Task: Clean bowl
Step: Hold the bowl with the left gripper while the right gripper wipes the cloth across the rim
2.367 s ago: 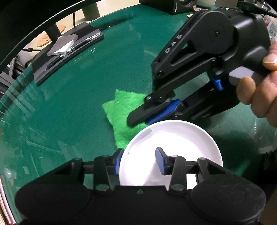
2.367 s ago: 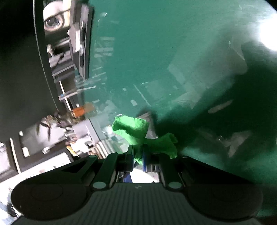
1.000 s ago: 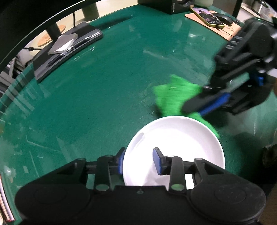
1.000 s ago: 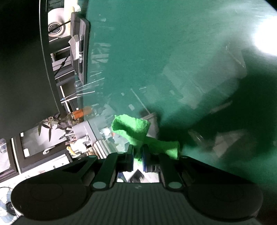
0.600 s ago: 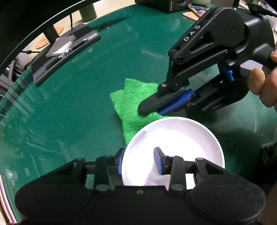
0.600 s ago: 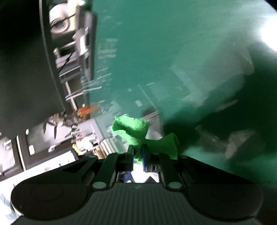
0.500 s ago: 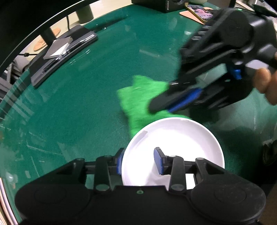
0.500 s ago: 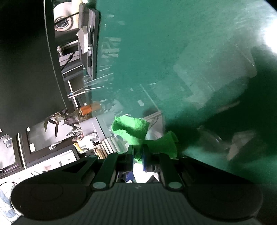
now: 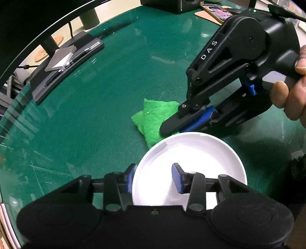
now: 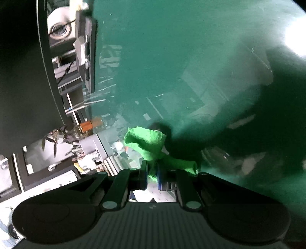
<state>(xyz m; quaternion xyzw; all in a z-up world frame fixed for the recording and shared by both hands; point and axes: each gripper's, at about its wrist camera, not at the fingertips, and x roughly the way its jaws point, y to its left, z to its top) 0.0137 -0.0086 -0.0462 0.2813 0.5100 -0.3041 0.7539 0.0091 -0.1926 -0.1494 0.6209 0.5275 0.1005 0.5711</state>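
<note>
A round white bowl [image 9: 191, 159], smooth and shallow, is seen resting on a dark green tabletop [image 9: 114, 95] whose glossy surface carries pale reflections and fine scratches. The bowl's near rim is straddled by the left gripper [image 9: 153, 177]: one blue pad [image 9: 129, 178] is set outside the wall and the other inside the basin, and the jaws are being opened, with the rim between them; whether the outer pad touches the wall cannot be told.

Just beyond the bowl's far rim, a bright green cloth [image 9: 153, 118] of coarse, fuzzy weave is pinched flat between the closed jaws of the right gripper [image 9: 172, 125], a matte black plastic tool with blue pads and white lettering on its side, gripped by a person's hand [image 9: 292, 90] at the right edge. The cloth is spread in a roughly triangular shape on the tabletop, and its lower corner is hidden behind the bowl's rim. In the right wrist view the same cloth [image 10: 151, 149] is shown bunched and folded, clamped between the right gripper [image 10: 152, 178] fingers, with its loose end curled upward over the blurred green surface.

At the table's far left, a long black tray [image 9: 67, 65] is laid with a grey card and a pen on it. A phone [image 9: 216, 9] on a tan mat is visible at the far edge.
</note>
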